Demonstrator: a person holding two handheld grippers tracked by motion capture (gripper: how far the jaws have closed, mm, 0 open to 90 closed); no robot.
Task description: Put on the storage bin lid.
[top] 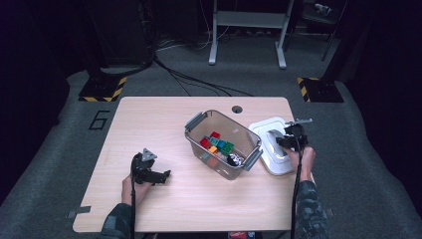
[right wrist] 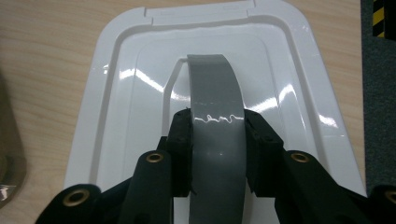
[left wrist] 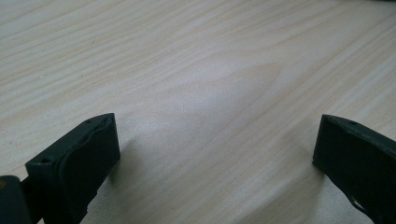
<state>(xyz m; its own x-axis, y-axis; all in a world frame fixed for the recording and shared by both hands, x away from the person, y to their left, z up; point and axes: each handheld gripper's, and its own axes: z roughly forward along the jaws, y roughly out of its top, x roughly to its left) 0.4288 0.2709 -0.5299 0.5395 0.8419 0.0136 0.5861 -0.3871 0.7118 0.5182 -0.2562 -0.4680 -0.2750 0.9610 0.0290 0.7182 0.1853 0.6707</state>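
Note:
A white plastic lid (top: 263, 130) (right wrist: 116, 93) lies flat on the table at the right, with a grey arched handle (right wrist: 215, 93) along its middle. My right gripper (top: 283, 141) (right wrist: 217, 135) is shut on that handle, one black pad pressed on each side of it. A clear bin (top: 249, 149) with grey latches stands at the table's middle and holds several coloured blocks (top: 216, 143). My left gripper (top: 161, 175) (left wrist: 215, 144) rests low over the bare wood at the front left, its jaws wide apart with nothing between them.
The wooden table (top: 164, 119) has a round cable hole (top: 237, 109) at its back edge. The lid sits close to the table's right edge. Beyond the table are grey floor, cables and a white frame's legs (top: 249, 30).

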